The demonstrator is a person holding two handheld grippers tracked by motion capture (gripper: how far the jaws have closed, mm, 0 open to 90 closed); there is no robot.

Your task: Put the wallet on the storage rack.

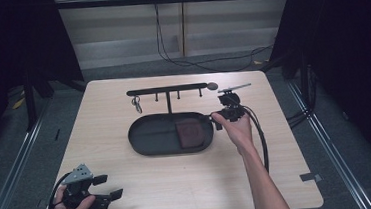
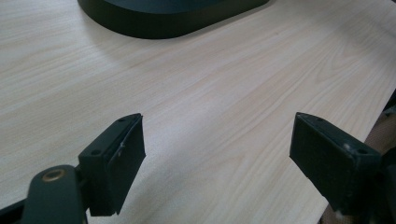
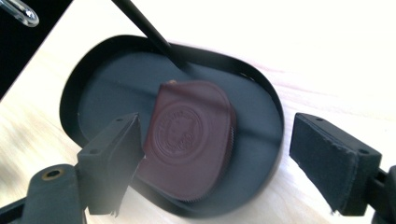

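A dark red leather pouch (image 1: 191,134) with a round embossed seal lies flat in the right end of a black oval tray (image 1: 146,137). From the tray rises a black T-shaped hook stand (image 1: 167,90). My right gripper (image 1: 218,118) hovers at the tray's right end. In the right gripper view it (image 3: 217,140) stands open above the pouch (image 3: 191,140), whose left edge sits behind one pad; neither pad presses on it. My left gripper (image 1: 107,187) rests open near the table's front left corner, with bare wood between its jaws (image 2: 217,140).
A key ring (image 1: 137,104) hangs from the stand's left hook. The stand's post (image 3: 149,28) comes up from the tray's far side. The tray's rim (image 2: 159,23) lies ahead of the left gripper. A small grey tag (image 1: 310,177) sits at the table's front right.
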